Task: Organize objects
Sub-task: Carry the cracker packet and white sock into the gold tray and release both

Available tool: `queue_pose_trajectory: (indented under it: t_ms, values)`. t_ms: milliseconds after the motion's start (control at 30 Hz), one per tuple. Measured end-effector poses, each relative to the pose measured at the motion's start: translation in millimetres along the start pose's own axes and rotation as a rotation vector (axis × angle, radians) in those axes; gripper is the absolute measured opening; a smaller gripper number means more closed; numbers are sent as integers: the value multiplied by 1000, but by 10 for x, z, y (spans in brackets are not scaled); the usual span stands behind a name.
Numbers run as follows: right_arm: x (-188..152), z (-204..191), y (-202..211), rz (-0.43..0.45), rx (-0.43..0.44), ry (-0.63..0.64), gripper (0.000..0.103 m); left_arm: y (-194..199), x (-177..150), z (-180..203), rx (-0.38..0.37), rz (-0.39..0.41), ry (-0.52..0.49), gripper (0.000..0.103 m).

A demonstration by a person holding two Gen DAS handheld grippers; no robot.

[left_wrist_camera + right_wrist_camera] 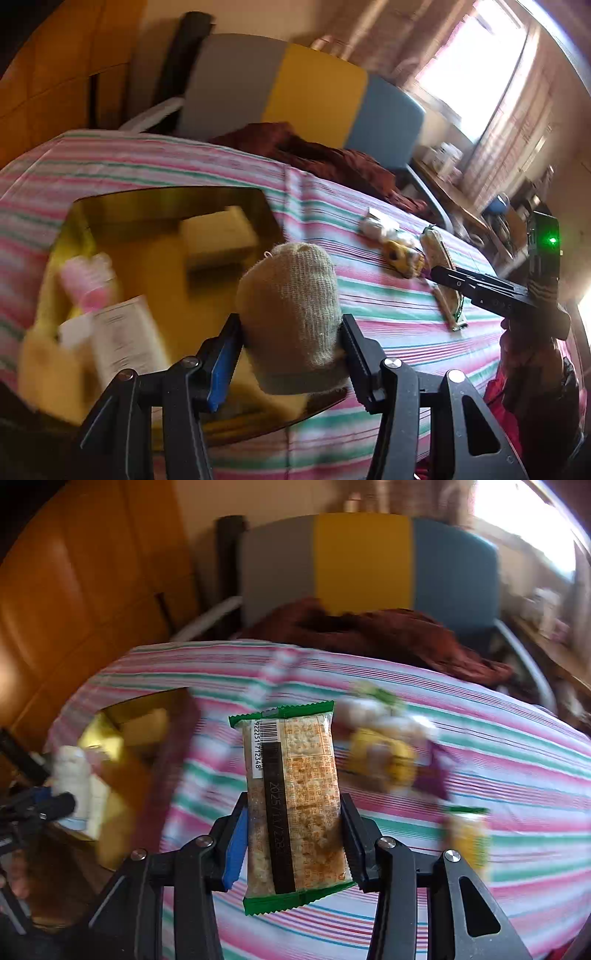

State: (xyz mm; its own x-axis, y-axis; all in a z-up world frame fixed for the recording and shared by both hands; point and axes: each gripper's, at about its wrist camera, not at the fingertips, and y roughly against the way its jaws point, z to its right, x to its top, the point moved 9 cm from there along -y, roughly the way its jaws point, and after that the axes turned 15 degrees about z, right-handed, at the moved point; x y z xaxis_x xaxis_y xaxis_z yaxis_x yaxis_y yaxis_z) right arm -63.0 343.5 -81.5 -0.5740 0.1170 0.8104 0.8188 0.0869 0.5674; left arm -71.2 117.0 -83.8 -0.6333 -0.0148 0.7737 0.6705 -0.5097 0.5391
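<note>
Left gripper [291,328] clamps a sock [291,302] above the yellow box [92,206]; right gripper [293,834] pinches a snack bar [291,805] over the bed's [480,849] middle. Clear box rim before releasing; keep both grips firm.

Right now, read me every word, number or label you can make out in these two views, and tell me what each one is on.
"922251712348" beside the barcode, first digit partly cut off: on the snack bar wrapper held in the right tool.
"2025/11/22", plus a trailing mark I can't make out: on the wrapper's dark stripe.
Orange print on the wrapper: too small to read.
White printed box in the yellow bin: blurred, unreadable.
</note>
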Motion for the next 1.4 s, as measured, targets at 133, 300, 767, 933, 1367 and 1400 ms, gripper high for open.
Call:
queue_pose_trajectory:
  t_ms: [133, 300, 767, 933, 1367, 1400]
  values:
    - [24, -631, -141, -12, 112, 26, 46, 176, -55, -228, 12, 19, 39, 53]
    - [35, -1268, -294, -32, 213, 54, 46, 273, -211, -345, -5, 9, 60, 53]
    - [91, -2118, -677, -109, 300, 170, 46, 46, -346, -369, -21, -25, 50, 54]
    - [120, -2317, -862, -134, 317, 195, 46, -6, -342, -443, -15, -35, 87, 60]
    - [66, -2548, -819, -85, 280, 283, 55, 210, -219, -547, 44, 34, 60, 63]
    - [77, -2537, -792, -77, 271, 288, 57, 223, -205, -551, 47, 40, 57, 63]
